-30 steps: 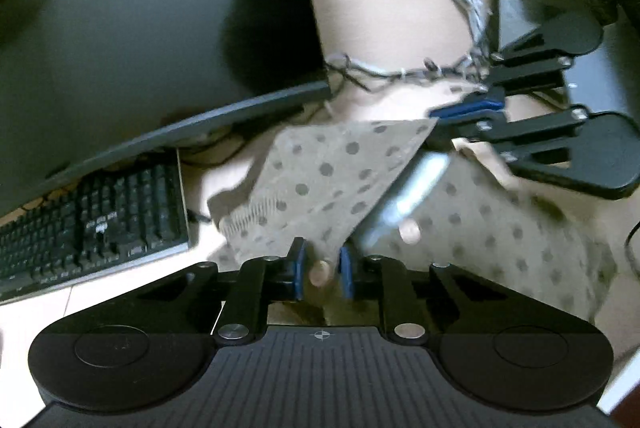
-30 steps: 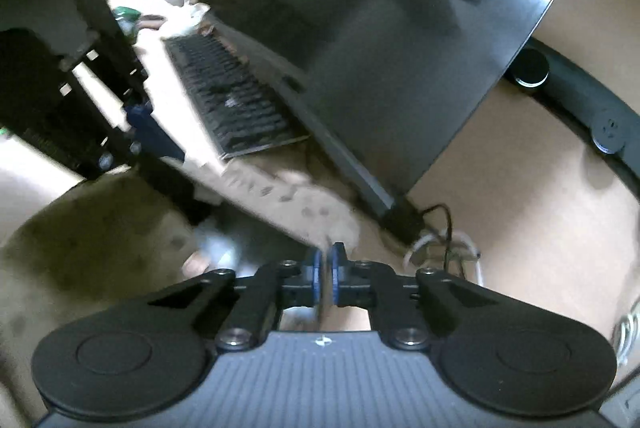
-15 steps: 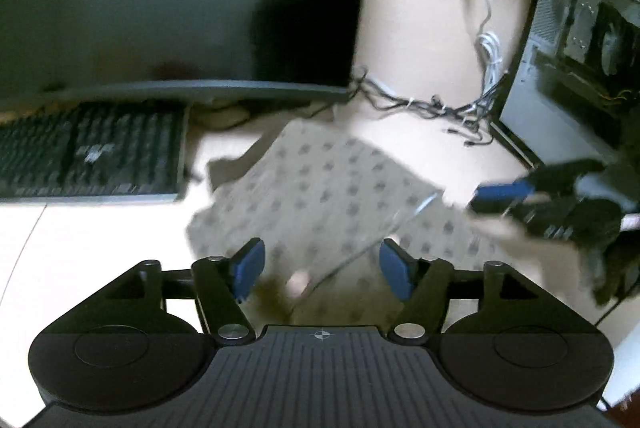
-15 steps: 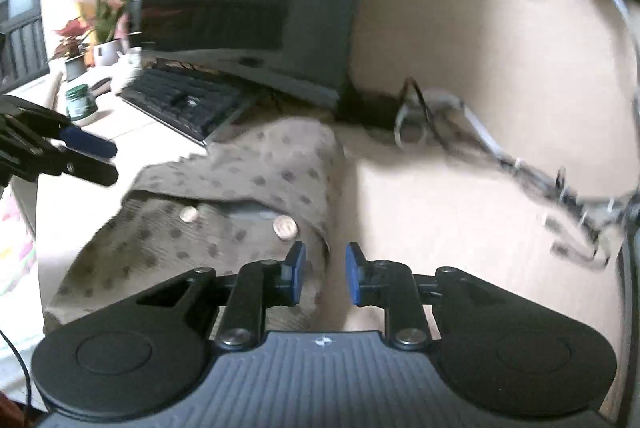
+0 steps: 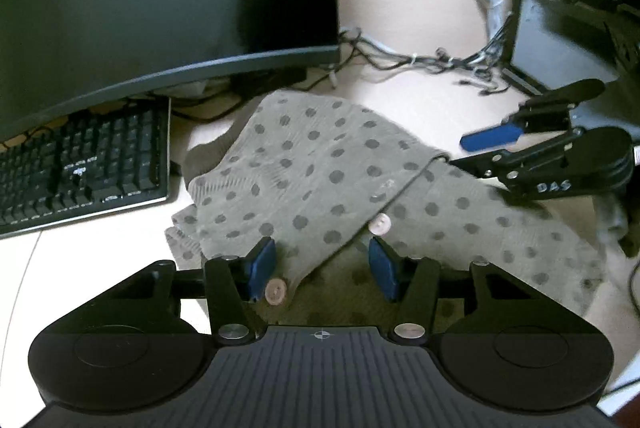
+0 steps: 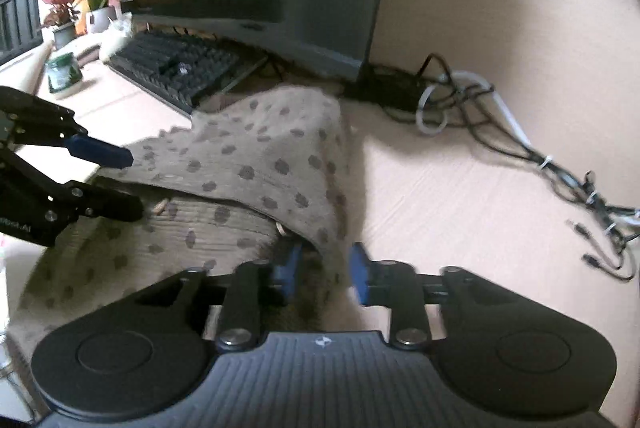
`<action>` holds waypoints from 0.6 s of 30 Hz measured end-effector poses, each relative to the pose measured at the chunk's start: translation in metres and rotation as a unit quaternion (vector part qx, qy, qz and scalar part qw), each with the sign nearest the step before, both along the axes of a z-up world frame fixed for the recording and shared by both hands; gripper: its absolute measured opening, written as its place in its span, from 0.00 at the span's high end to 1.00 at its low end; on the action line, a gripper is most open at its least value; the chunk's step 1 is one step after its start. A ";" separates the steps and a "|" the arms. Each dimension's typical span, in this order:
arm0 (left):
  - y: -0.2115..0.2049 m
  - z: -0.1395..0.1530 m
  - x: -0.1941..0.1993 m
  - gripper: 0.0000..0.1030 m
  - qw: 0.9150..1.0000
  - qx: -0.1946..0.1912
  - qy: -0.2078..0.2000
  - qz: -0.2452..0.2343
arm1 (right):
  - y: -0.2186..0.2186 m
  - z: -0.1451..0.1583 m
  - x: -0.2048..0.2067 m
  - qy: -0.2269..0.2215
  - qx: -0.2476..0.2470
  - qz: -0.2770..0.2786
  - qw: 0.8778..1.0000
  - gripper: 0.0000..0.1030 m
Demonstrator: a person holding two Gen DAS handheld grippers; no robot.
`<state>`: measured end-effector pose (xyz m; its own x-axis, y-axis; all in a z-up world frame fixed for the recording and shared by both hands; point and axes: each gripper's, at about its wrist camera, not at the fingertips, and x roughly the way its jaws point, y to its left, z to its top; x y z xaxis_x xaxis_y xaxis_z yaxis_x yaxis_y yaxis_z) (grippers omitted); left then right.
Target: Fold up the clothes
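Left wrist view. The left tongs point(image 5: 322, 266) stand apart, clamped on nothing, low over the polka-dot cardigan point(image 5: 320, 172). The garment lies on the table point(image 5: 424, 100) directly ahead of the tongs. One front panel is laid over the other, its buttoned edge running diagonally away from the gap between the fingers, probably so that the front closes before further folds. One button point(image 5: 276, 291) lies just beside the left blue pad; a second button point(image 5: 380, 224) sits ahead of the right pad. Ahead and to the left are a keyboard point(image 5: 80, 164) and a monitor point(image 5: 160, 8); ahead and to the right, the right tongs point(image 5: 476, 152) reach over the cardigan's far edge.

Right wrist view. The right tongs point(image 6: 323, 270) are likewise apart. The folded edge of the cardigan point(image 6: 260, 164) hangs between the fingers, unpinched, which suggests a released or not yet taken grip. The cloth spreads ahead and to the left. The left tongs point(image 6: 116, 180) appear at left, open over the panel. A tangle of cables point(image 6: 480, 116) lies ahead and to the right, apart from the cloth, and potted plants point(image 6: 76, 8) stand far to the left.
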<state>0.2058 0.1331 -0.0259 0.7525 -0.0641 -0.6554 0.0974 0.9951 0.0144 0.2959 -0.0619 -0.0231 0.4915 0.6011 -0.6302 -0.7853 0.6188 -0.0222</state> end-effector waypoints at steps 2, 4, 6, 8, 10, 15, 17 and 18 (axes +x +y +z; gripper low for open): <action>0.001 0.008 -0.007 0.43 1.000 -0.015 -0.009 -0.009 | -0.011 0.014 -0.004 -0.003 0.025 0.006 1.000 0.57; 0.001 0.012 -0.008 0.39 1.000 -0.018 -0.015 -0.015 | -0.010 0.025 -0.001 0.000 0.058 0.009 0.998 0.59; -0.002 0.009 -0.001 0.40 1.000 -0.003 -0.015 -0.014 | -0.002 0.031 0.001 0.002 0.081 0.011 0.997 0.64; -0.004 -0.001 0.008 0.49 1.000 0.014 0.002 -0.008 | 0.011 0.028 0.006 0.014 0.088 0.010 0.996 0.70; -0.005 -0.011 0.009 0.60 1.000 0.023 0.016 -0.013 | 0.024 0.015 0.012 0.040 0.075 0.010 0.996 0.76; -0.011 -0.016 -0.007 0.71 0.999 0.039 0.009 -0.030 | 0.031 -0.018 0.002 0.054 0.037 0.013 0.998 0.76; -0.011 -0.018 -0.013 0.71 0.998 0.042 0.007 -0.036 | 0.032 -0.017 -0.007 0.032 0.020 0.023 0.999 0.76; -0.010 -0.018 -0.016 0.71 0.998 0.043 0.006 -0.038 | 0.034 -0.015 -0.011 0.021 0.008 0.030 0.999 0.76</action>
<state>0.1900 0.1233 -0.0442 0.7395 -0.0647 -0.6700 0.1737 0.9800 0.0970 0.2852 -0.0278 -0.0379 0.4264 0.6397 -0.6395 -0.8215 0.5698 0.0221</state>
